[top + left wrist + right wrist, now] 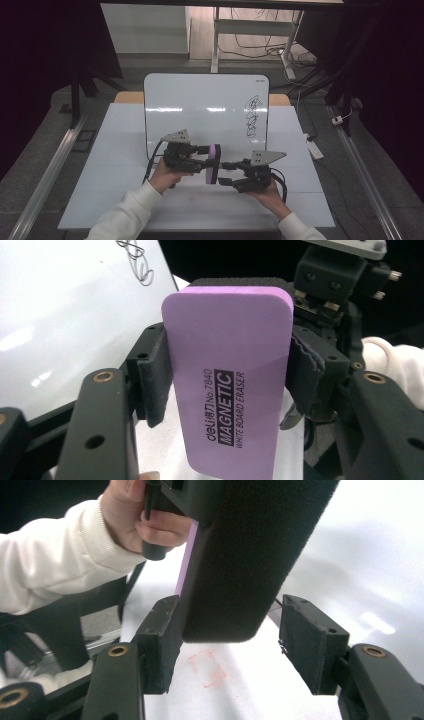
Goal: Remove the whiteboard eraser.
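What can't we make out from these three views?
- Black scribble: too small to read in the high view, and cut off by the top edge in the left gripper view.
- Purple eraser: its lower end is cut off by the bottom edge in the left gripper view. Its printed face is turned away in the right gripper view.
- Red marks below the eraser: too faint and blurred in the right gripper view.

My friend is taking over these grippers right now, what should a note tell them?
Left gripper: shut on the purple rectangular magnetic whiteboard eraser, held by its long edges, black felt side facing the right gripper.
Right gripper: open around the eraser's lower end, its right pad clearly apart.
White whiteboard stands behind, black scribble at its right.
Done: eraser lifted.
Left: probably finish the handover, then wipe the scribble.
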Tool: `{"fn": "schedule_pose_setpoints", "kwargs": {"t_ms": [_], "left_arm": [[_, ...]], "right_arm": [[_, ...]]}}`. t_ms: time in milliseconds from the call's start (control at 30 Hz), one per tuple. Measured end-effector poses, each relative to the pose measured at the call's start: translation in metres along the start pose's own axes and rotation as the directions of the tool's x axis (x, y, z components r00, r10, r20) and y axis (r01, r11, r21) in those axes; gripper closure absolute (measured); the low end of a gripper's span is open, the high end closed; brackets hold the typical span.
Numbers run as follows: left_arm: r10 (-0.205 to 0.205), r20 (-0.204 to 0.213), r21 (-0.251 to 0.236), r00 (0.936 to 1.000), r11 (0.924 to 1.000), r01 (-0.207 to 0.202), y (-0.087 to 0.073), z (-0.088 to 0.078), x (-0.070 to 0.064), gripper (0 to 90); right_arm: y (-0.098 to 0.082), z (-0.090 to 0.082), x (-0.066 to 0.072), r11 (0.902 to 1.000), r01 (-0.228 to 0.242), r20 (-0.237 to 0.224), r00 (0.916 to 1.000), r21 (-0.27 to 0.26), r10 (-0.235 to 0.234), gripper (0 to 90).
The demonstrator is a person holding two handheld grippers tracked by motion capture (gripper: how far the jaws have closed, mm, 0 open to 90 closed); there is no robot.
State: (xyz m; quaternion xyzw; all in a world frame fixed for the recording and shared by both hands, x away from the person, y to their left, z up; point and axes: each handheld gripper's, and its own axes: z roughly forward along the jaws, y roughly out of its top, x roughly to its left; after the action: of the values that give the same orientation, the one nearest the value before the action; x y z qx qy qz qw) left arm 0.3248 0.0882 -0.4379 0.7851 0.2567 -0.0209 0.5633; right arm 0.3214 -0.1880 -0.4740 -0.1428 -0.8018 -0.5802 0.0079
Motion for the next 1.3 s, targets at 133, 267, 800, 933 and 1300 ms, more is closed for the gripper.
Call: {"fn": "schedule_pose_setpoints", "kwargs": {"t_ms": [133,267,800,933,1300], "left_arm": [[-0.001,-0.035,-0.006,0.9994,1.0000,0.001,0.000,0.000,0.000,40.5],[-0.005,-0.080,-0.006,0.9968,1.0000,0.005,0.000,0.000,-0.001,40.6],[0.051,-0.257,-0.015,0.9652,0.9983,-0.057,0.007,-0.020,-0.010,40.6],[0.081,-0.287,-0.005,0.9545,0.9963,-0.085,0.009,-0.026,-0.012,40.6],[0.121,-0.334,0.018,0.9346,0.9923,-0.123,0.017,-0.018,-0.012,40.6]], "right_arm": [[0.000,0.000,0.001,1.0000,0.004,0.017,0.9998,0.003,-0.004,40.5],[0.000,-0.001,0.001,1.0000,0.002,0.035,0.9994,-0.005,-0.002,40.2],[-0.016,-0.041,-0.005,0.9989,-0.033,0.302,0.9525,-0.035,0.042,38.1],[-0.029,-0.060,-0.009,0.9989,-0.045,0.386,0.9214,-0.015,0.047,37.5],[-0.056,-0.099,-0.015,0.9963,-0.085,0.490,0.8684,0.000,0.074,36.8]]}}
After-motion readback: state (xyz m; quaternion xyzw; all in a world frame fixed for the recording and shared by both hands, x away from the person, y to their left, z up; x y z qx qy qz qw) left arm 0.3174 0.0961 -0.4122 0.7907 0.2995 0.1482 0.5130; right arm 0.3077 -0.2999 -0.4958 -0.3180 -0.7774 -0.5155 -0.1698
